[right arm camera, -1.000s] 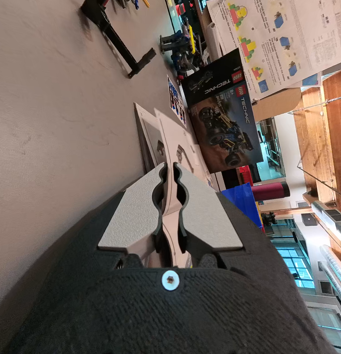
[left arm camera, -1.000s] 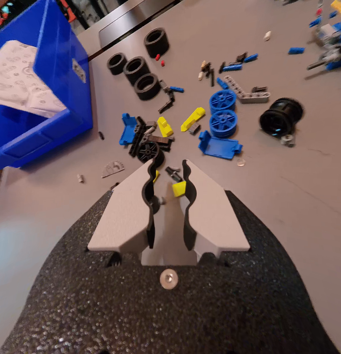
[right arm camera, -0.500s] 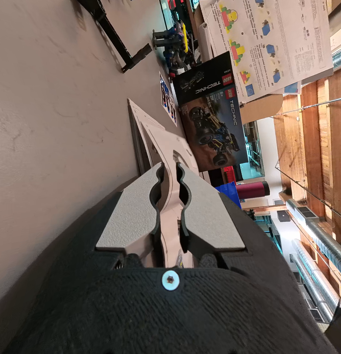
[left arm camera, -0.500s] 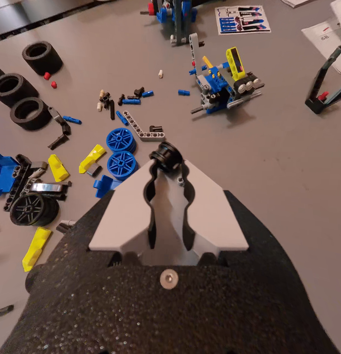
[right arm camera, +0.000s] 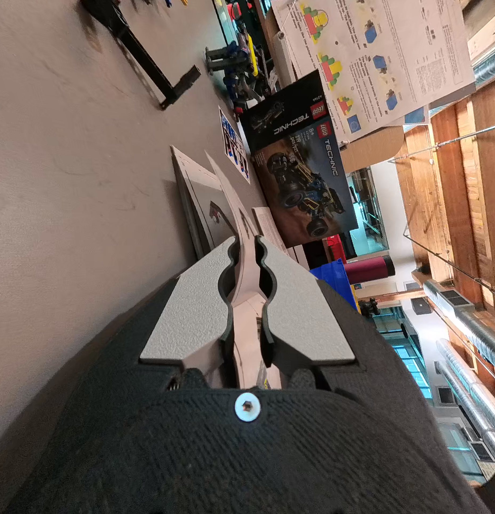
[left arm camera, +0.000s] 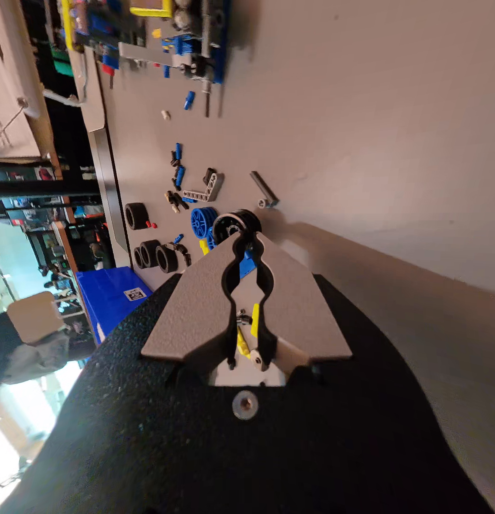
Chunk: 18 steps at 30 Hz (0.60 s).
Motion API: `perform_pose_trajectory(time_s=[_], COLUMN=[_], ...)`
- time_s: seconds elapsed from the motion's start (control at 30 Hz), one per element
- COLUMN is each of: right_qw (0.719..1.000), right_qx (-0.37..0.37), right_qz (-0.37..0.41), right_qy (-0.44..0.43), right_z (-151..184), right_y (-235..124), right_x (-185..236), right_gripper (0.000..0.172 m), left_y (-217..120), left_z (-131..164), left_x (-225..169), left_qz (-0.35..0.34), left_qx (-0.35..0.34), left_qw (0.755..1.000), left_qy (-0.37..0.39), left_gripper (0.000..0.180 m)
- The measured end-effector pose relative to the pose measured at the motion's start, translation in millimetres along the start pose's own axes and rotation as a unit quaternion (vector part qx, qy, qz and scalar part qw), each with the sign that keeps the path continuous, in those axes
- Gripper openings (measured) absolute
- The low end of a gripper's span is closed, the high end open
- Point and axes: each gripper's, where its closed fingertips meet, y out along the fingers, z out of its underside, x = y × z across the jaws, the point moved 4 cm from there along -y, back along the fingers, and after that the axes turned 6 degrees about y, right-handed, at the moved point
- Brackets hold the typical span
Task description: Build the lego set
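Observation:
In the left wrist view my left gripper [left arm camera: 247,236] is turned on its side, its tips shut on the edge of a black wheel rim [left arm camera: 229,225]. The rim hangs in front of two blue wheels [left arm camera: 200,222] on the grey table [left arm camera: 379,139]. In the right wrist view my right gripper [right arm camera: 246,239] is also on its side. A curled booklet page [right arm camera: 245,264] runs up between its fingers. The pads stand apart with a gap beside the page, so they do not pinch it. The open booklet [right arm camera: 204,200] lies just beyond the tips.
Black tyres [left arm camera: 150,256], a grey L-beam [left arm camera: 204,192], a dark axle [left arm camera: 264,186], small pins and a part-built model [left arm camera: 185,41] lie on the table. A blue bin [left arm camera: 107,292] stands at the left. A set box [right arm camera: 296,167], a sticker sheet [right arm camera: 233,144] and a black frame piece [right arm camera: 146,61] lie beyond the booklet. The dark axle [left arm camera: 264,186] is closer to my left gripper, around 4 cm from its tips; the right tips are 35 cm off.
My left gripper moved from the pile of small parts to the black rim, shut on its edge and rolled onto its side. My right gripper's pads parted slightly around the page.

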Motion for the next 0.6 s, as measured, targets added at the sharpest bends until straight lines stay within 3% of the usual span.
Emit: perform_pose_trajectory(time_s=[0.2,0.4,0.5,0.6], right_qw=[0.999,0.998,0.999,0.999], right_qx=[-0.011,-0.006,-0.005,0.001], right_qz=[-0.032,-0.015,0.011,0.023], right_qy=[-0.036,-0.059,-0.051,-0.044], right_z=[-5.4,-7.0,-6.7,-5.0], right_y=[0.4,-0.2,-1.9,-1.8], right_x=[13.0,11.9,4.3,0.4], right_gripper=[0.008,0.005,0.004,0.005], left_y=[4.0,-6.0,-20.2,-35.3], left_z=[-4.9,3.4,21.6,62.7], left_x=[-3.0,2.0,14.7,34.5], left_qz=[-0.008,-0.051,-0.077,-0.118], left_qx=[0.006,-0.034,-0.1,-0.136], left_qw=[1.0,0.99,0.95,0.874], left_qy=[0.007,-0.126,-0.286,-0.451], left_gripper=[0.011,0.015,0.013,0.012])
